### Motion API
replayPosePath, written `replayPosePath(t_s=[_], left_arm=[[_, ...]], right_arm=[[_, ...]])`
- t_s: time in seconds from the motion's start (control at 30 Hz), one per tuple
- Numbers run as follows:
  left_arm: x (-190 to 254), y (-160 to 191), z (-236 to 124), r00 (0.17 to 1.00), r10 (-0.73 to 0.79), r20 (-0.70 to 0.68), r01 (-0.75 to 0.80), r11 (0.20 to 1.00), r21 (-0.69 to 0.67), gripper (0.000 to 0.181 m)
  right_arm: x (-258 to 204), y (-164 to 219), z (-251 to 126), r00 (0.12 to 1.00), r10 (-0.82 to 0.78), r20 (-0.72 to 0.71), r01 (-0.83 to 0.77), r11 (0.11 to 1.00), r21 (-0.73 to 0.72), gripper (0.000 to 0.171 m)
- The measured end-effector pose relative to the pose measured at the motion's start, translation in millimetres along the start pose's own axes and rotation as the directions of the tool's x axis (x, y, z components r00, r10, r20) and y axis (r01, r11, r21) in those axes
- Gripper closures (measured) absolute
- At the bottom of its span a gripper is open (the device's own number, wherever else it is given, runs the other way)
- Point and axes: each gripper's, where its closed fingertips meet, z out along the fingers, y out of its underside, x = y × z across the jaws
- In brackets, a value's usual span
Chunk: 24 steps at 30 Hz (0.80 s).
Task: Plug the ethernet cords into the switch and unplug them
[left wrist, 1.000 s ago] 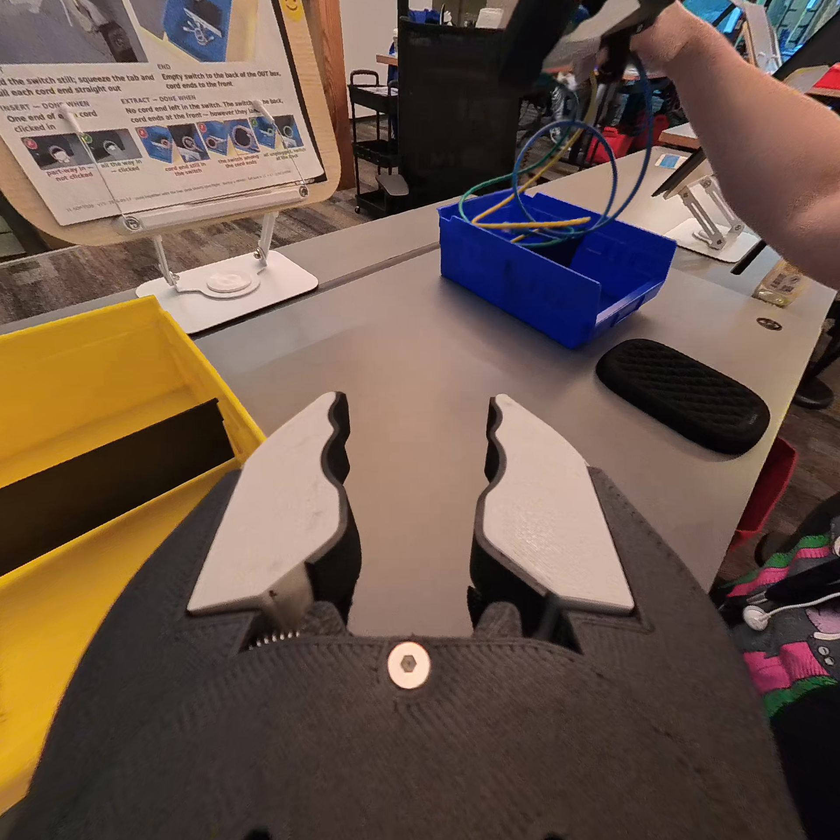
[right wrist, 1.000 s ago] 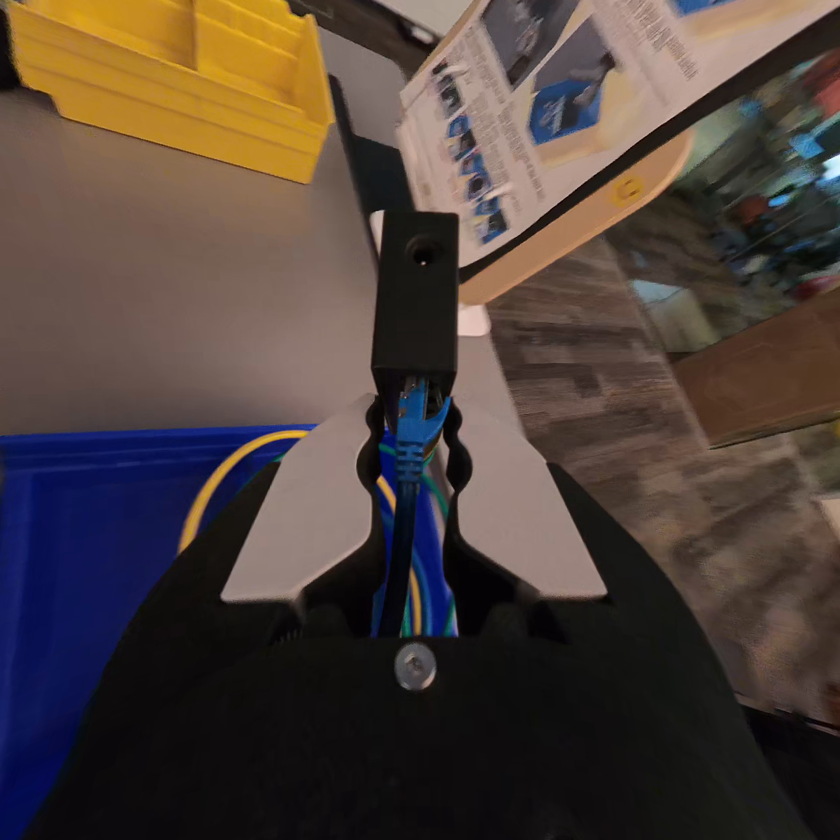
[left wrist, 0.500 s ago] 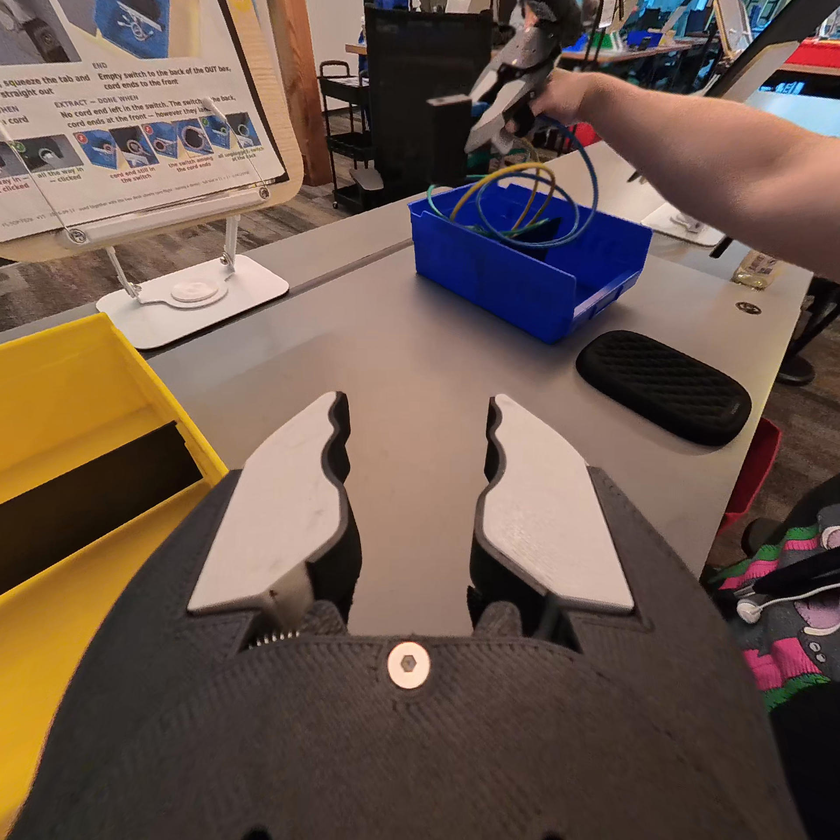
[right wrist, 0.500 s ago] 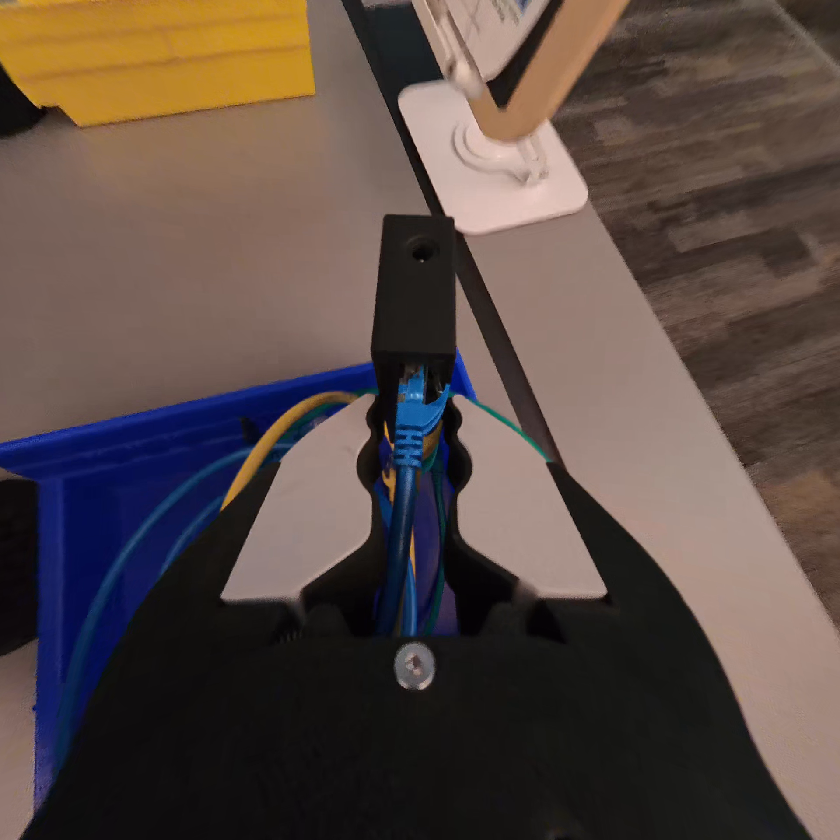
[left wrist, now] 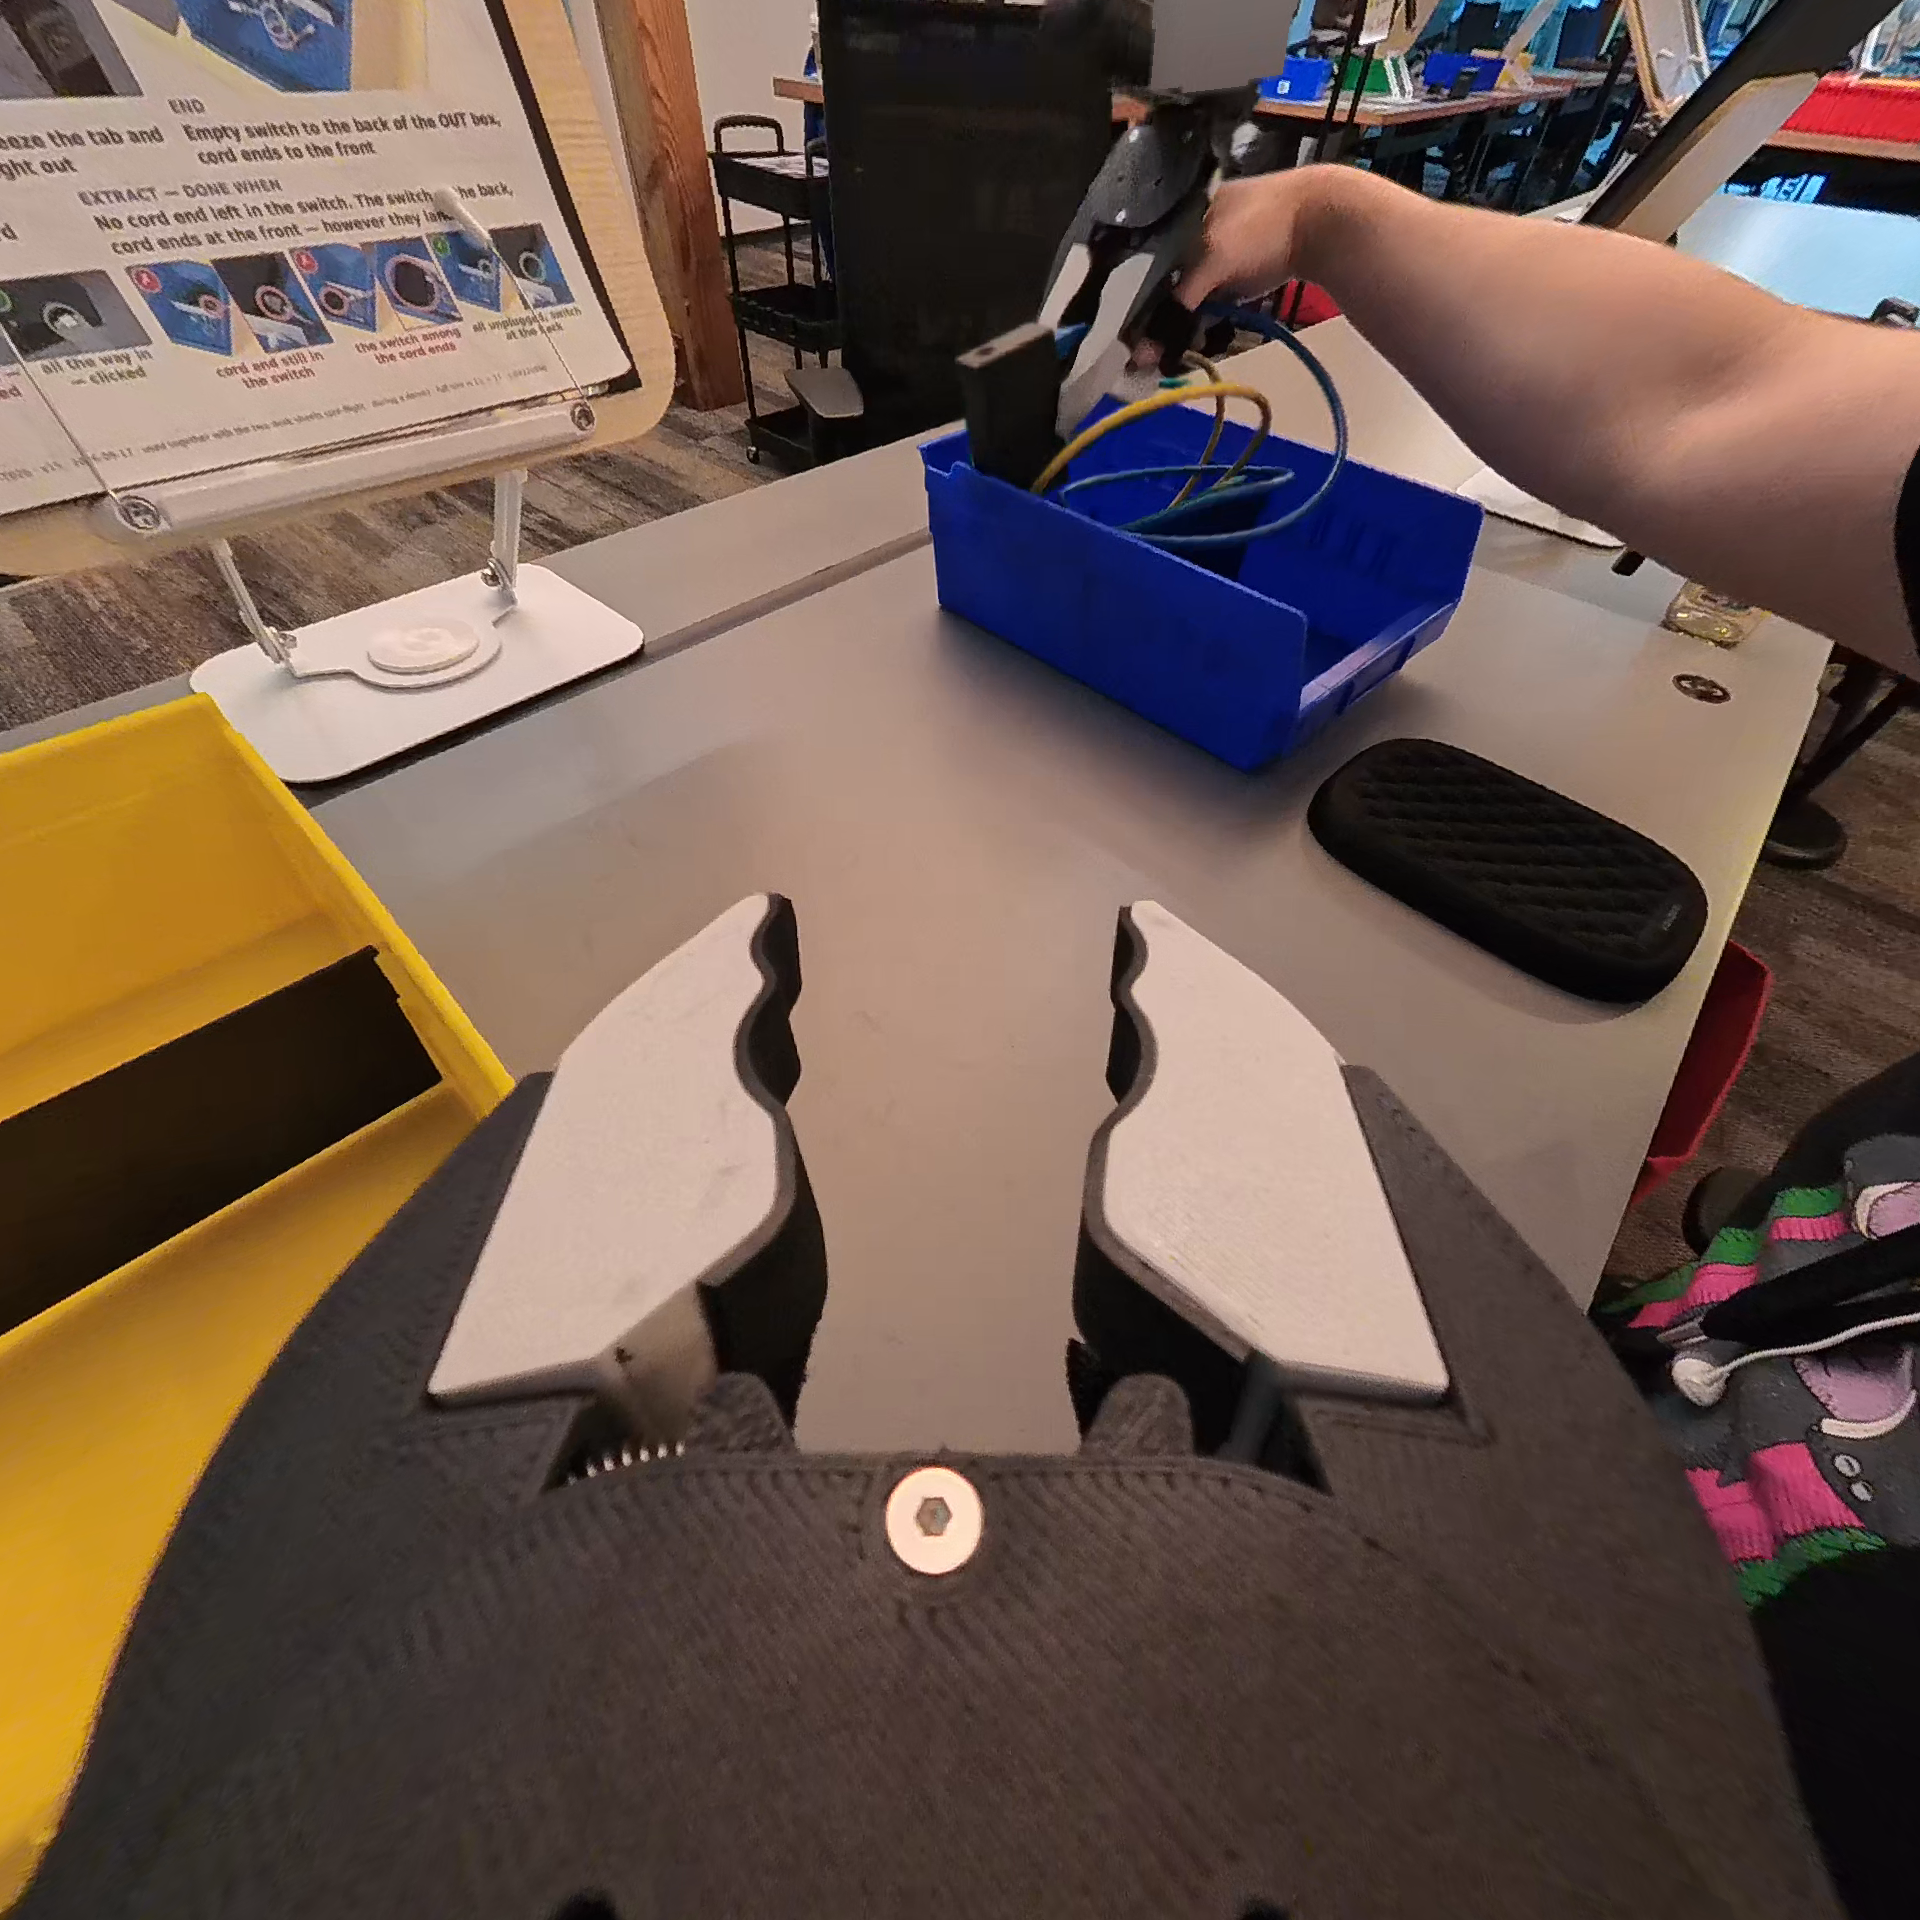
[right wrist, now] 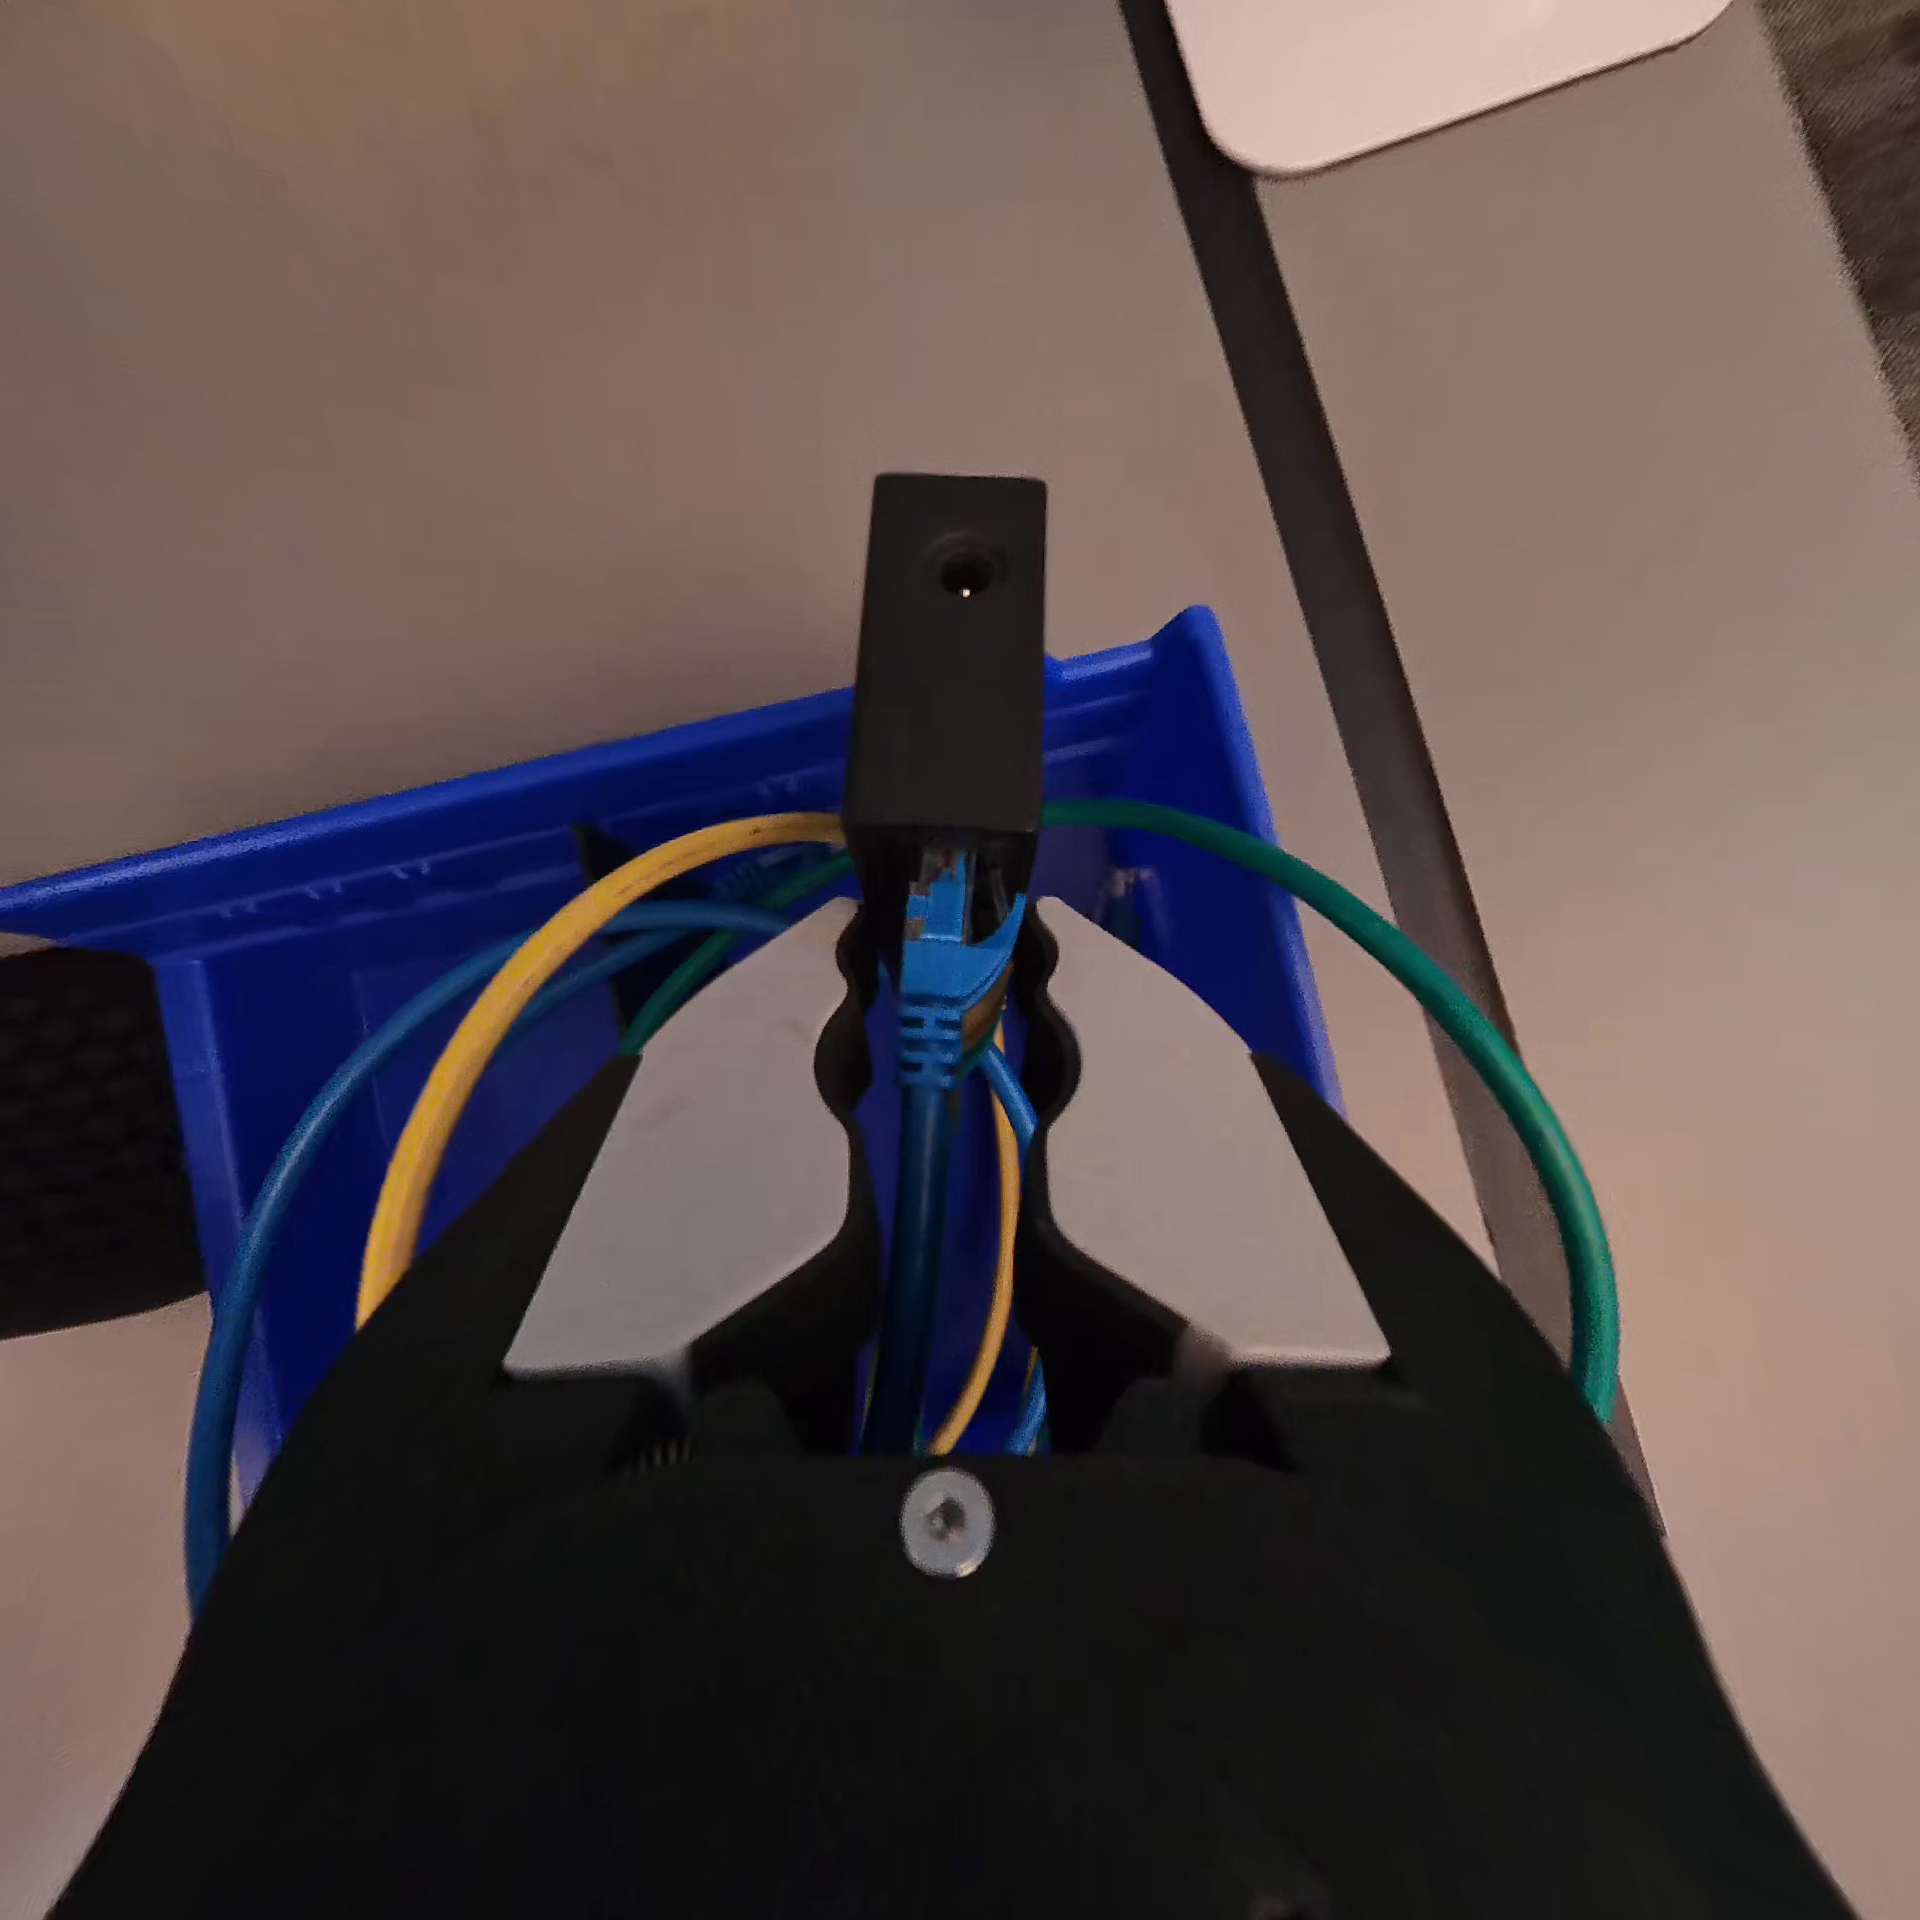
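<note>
Three colours of cord show in the left wrist view: yellow, green and blue loops rise out of the blue bin, our landmark. Above its far corner our right claw carries the black switch, with the cords hanging from it into the bin. Our left claw hovers released and empty over the grey tabletop, well short of the bin, beside a yellow bin.

In the right wrist view, our right claw is clenched on the blue cord's plug boot, still seated in the switch just over the bin's wall. We judge that plugging in is done and unplugging is still ahead.
</note>
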Motion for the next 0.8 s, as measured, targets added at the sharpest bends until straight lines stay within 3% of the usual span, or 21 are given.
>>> replayPosePath(t_s=[0.23, 0.5, 0.8], left_arm=[[4, 1, -3, 1.000, -0.006, -0.010, 0.006, 1.000, 0.014, 0.124], [7, 4, -11, 1.000, -0.014, -0.017, 0.014, 0.999, 0.030, 0.124], [4, 5, -42, 1.000, -0.012, 0.024, 0.011, 0.998, 0.062, 0.124]], right_arm=[[3, 36, 23, 0.999, 0.032, -0.021, -0.036, 0.970, -0.239, 0.143], [9, 44, 27, 0.995, -0.023, -0.096, -0.012, 0.940, -0.340, 0.142], [11, 12, -21, 0.962, -0.104, -0.254, 0.021, 0.950, -0.310, 0.132]])
